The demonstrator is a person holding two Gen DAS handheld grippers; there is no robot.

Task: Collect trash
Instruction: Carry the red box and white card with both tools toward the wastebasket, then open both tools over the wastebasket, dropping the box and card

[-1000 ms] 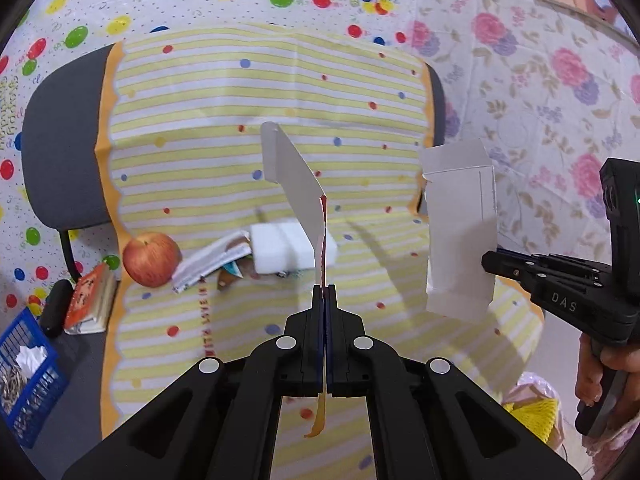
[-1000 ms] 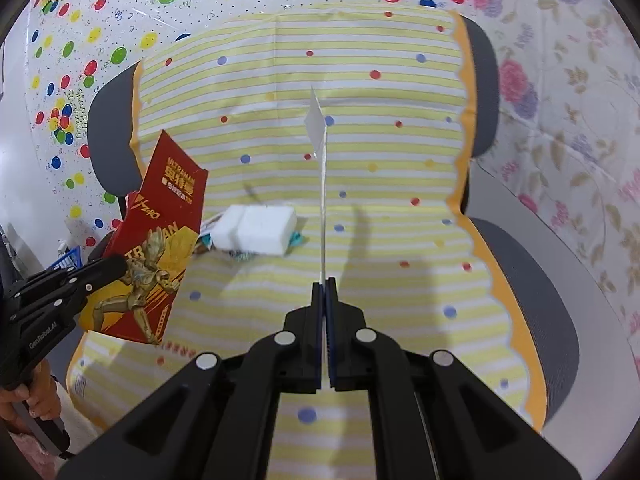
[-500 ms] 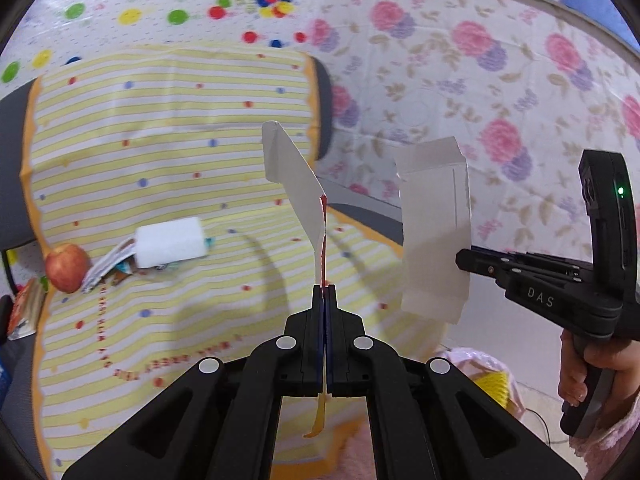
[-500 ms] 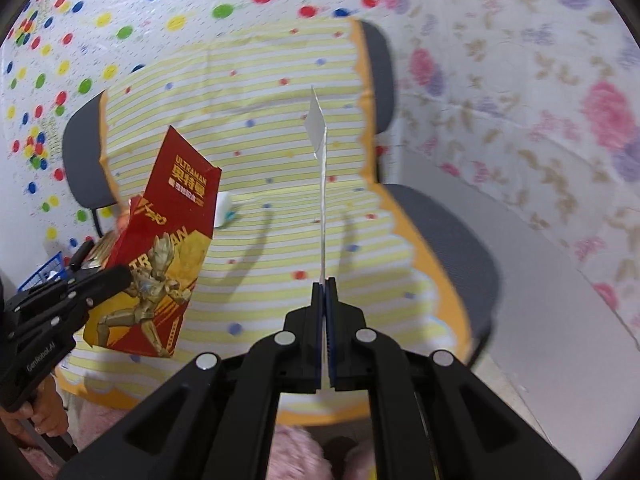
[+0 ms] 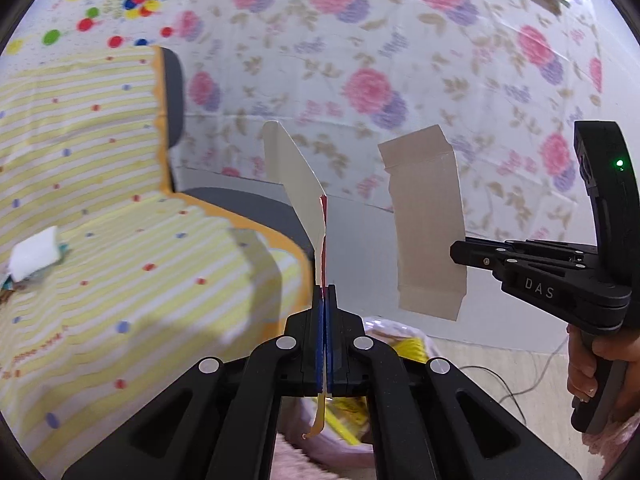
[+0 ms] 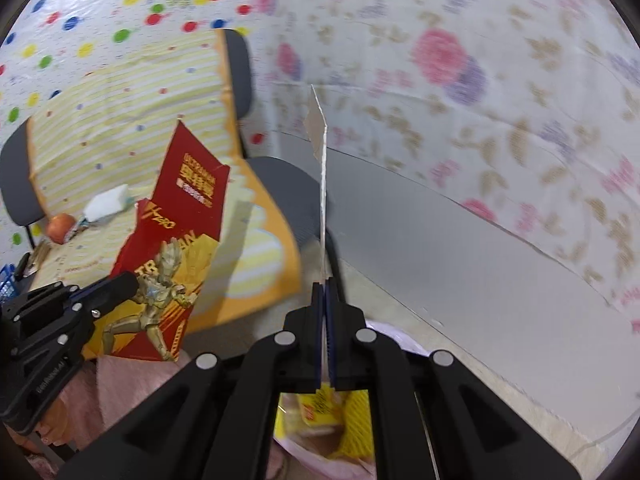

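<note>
Past the right edge of the chair seat, both tongs hang over the floor, each clamped on a flattened piece of carton. The left tongs [image 5: 325, 292] pinch the red carton [image 6: 176, 248] edge-on along its lower part, so the left wrist view shows only its thin red edge and a pale flap bent off to the left. The right tongs [image 6: 325, 288] pinch the plain card [image 5: 428, 220] the same way, near its lower right edge; a hand [image 5: 592, 364] grips that tool's handle. The two pieces stand upright, side by side and apart, with open air between them.

Below and just ahead of both tongs lies a pink bag [image 5: 348, 440] on the floor, with yellow wrappers [image 6: 320, 412] showing inside. The bag sits close to the seat's right front corner, between the chair [image 5: 176, 96] and the grey skirting of the flowered wall [image 5: 400, 60]. The floor strip to the right of the bag is open, crossed only by a thin cable [image 5: 520, 384].

Back on the seat, under its striped cover [image 5: 80, 200], a white block [image 5: 34, 254] lies near the left edge over some wrappers, with an apple [image 6: 60, 227] beside it at that edge. A blue basket [image 6: 8, 284] stands beyond the seat's left edge.
</note>
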